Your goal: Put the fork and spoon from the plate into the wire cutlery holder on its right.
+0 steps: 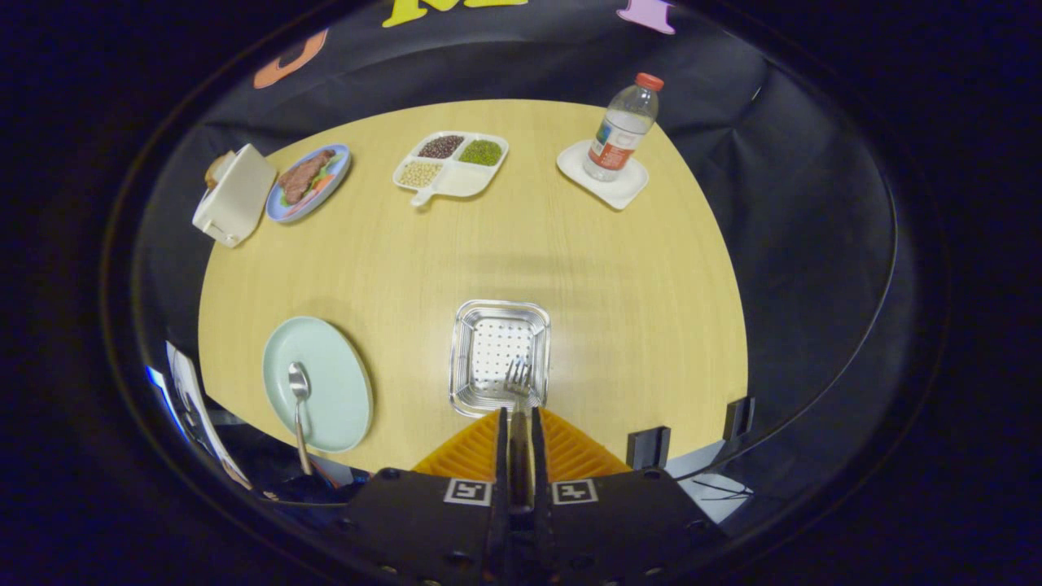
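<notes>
1. Even overhead light falls on the wooden table, brightest at its middle.
2. Soft, short shadows lie beside the bottle and plate.
3. Glare glints on the metal cutlery holder.
4. Fisheye distortion bends the table's edges, strongly toward the frame's left and right.
5. The gripper, clamped on the fork, is slightly soft; the centre stays sharp.

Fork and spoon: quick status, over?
Jaws shut on the fork, tines out over the cutlery holder. Spoon lying on the plate, left of the holder. Nothing blocking the holder's opening.
</notes>
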`<state>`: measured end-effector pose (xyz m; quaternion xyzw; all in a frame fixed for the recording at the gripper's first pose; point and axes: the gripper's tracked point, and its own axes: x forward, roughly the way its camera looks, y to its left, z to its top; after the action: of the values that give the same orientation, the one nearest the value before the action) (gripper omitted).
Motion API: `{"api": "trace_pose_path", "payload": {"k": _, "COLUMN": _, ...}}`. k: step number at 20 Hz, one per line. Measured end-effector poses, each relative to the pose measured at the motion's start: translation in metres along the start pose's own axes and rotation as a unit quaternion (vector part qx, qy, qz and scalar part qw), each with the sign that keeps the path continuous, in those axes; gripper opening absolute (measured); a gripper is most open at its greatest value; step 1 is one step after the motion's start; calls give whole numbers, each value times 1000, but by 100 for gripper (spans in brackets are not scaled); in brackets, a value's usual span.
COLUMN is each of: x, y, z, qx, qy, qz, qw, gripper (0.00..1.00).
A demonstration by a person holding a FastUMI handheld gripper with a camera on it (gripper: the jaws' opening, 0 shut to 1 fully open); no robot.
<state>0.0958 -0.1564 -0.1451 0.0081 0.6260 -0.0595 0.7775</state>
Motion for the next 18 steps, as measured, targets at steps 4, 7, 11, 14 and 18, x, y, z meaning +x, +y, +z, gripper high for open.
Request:
{"api": "trace_pose_path", "payload": {"k": 4, "x": -9, "y": 9, "z": 0, "qx": 6, "qy": -15, "qz": 19, "qw": 1000, "gripper": 90}}
{"api": "trace_pose_path", "payload": {"k": 7, "x": -19, "y": 20, "z": -3, "qx": 7, "qy": -32, "qz": 36, "qw": 999, "gripper": 93}}
{"api": "trace_pose_path", "payload": {"k": 11, "x": -39, "y": 46, "z": -17, "qx": 6, "qy": -56, "qz": 63, "qw": 996, "gripper": 97}}
{"api": "trace_pose_path", "payload": {"k": 14, "x": -55, "y": 73, "z": -33, "qx": 0, "qy": -76, "qz": 83, "qw": 994, "gripper": 97}}
{"api": "trace_pose_path", "payload": {"k": 18, "x": -59, "y": 127, "z": -63, "qx": -22, "qy": -90, "qz": 107, "qw": 990, "gripper": 97}}
